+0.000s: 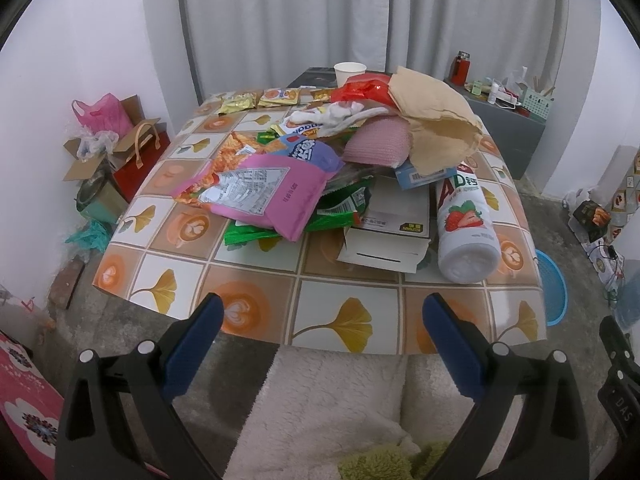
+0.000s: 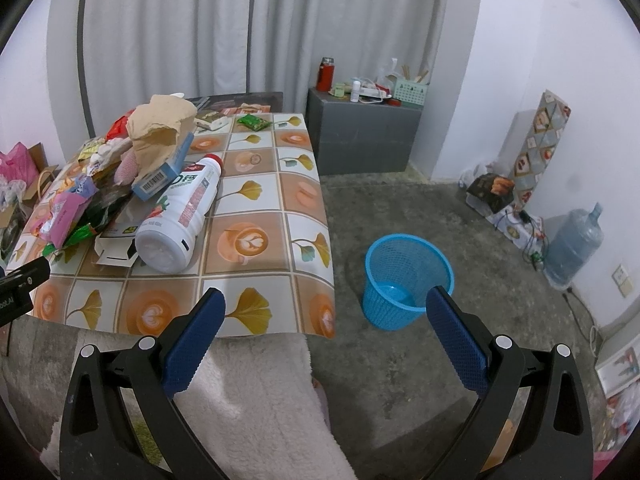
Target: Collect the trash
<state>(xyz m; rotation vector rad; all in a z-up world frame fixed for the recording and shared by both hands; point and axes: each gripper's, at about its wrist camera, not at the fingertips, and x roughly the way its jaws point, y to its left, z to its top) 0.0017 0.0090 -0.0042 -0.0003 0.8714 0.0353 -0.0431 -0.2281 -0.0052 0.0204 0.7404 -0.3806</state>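
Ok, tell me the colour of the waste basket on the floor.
Blue, a mesh plastic basket; the right wrist view shows it best.

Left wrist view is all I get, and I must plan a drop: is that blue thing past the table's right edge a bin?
Observer: Yes, a blue mesh basket standing upright on the floor, right of the table.
Operator: Anything in it?
Observer: It looks empty; its bare bottom shows.
Operator: Is the right gripper free?
Observer: Yes, the right gripper has its jaws open, holding nothing.
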